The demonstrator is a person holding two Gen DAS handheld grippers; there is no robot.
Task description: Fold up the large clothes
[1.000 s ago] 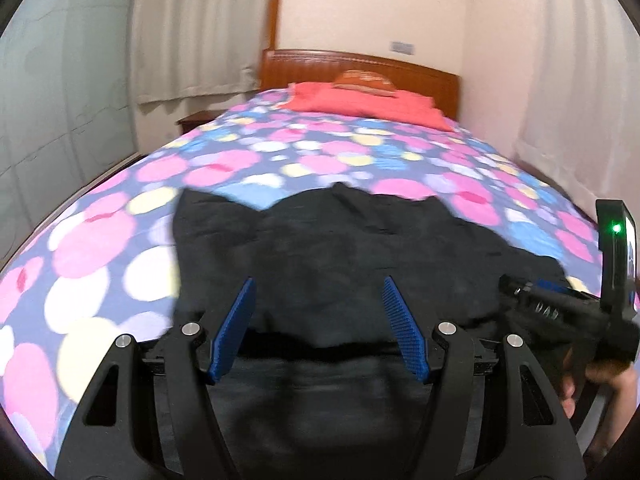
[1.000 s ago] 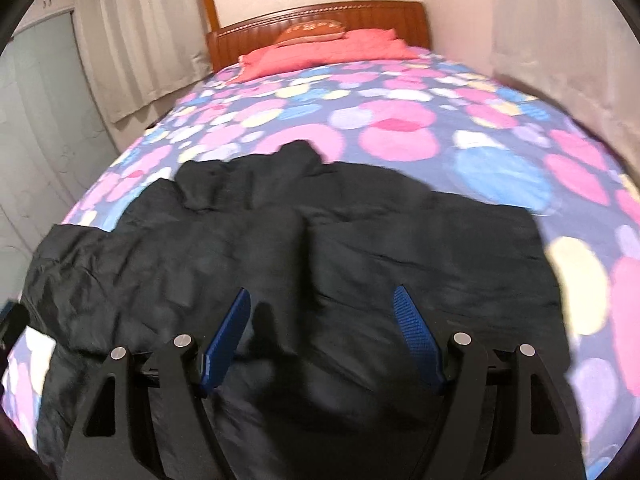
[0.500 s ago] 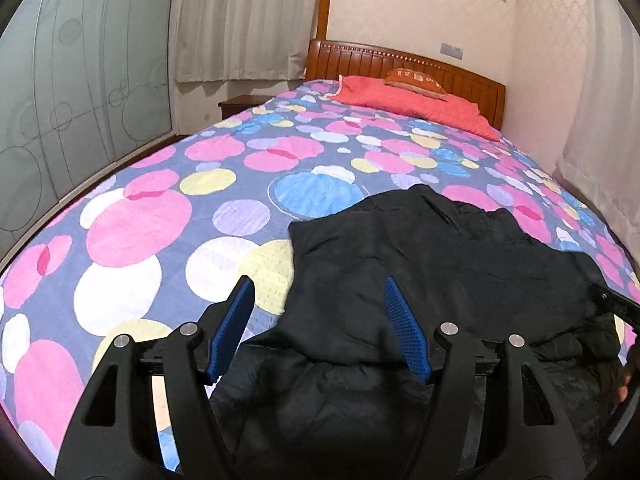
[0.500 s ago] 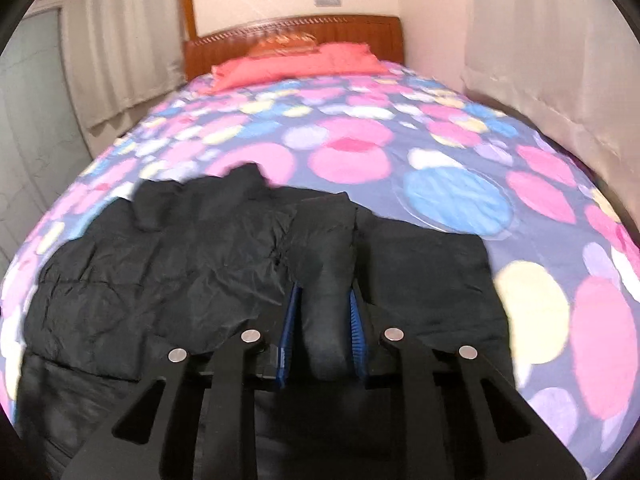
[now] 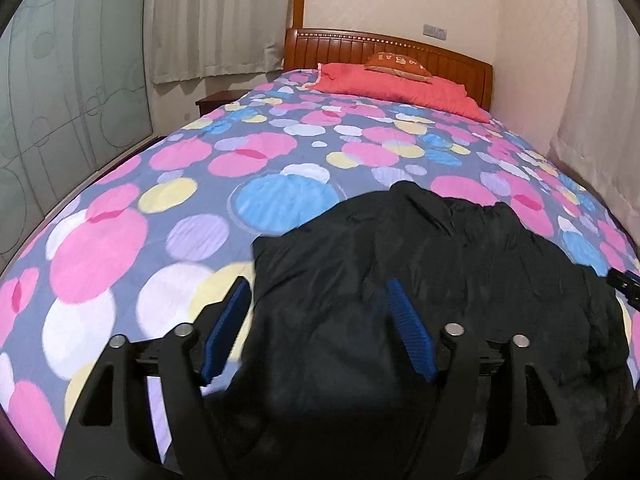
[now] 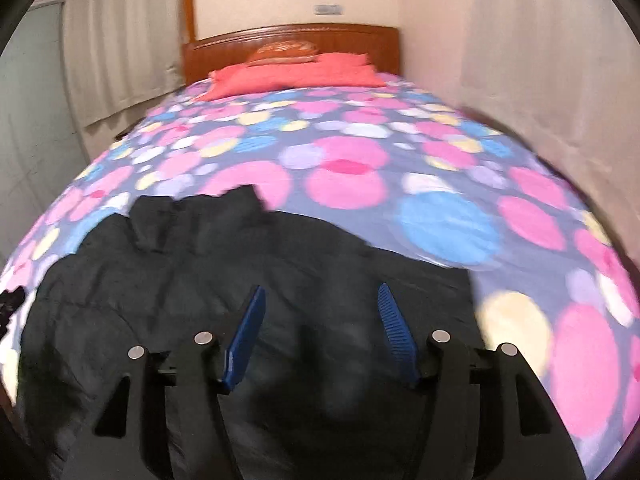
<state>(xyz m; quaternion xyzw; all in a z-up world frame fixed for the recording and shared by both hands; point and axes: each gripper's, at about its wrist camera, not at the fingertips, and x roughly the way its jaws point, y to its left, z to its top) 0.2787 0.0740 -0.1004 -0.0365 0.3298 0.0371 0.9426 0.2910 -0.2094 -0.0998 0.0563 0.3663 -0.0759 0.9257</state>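
A black padded garment (image 5: 440,280) lies spread and crumpled on the near half of the bed. My left gripper (image 5: 318,286) hovers over its left edge. The blue jaws are opening, with fabric below them and nothing pinched. In the right wrist view the same garment (image 6: 200,280) fills the lower left. My right gripper (image 6: 322,288) hangs over the garment's right part, jaws opening and apart, with cloth beneath but not pressed. The right gripper's tip (image 5: 624,286) shows at the far right of the left wrist view.
The bed cover (image 5: 240,168) has pink, blue and yellow dots. A red pillow (image 5: 400,84) lies against the wooden headboard (image 5: 360,46). Frosted glass panels (image 5: 60,100) stand on the left, curtains (image 6: 520,80) on the right, and a nightstand (image 5: 214,102) by the bed head.
The right gripper, shut on a fold of the garment half a second ago, has let it go and spread its jaws. The left gripper moved left to the garment's left edge.
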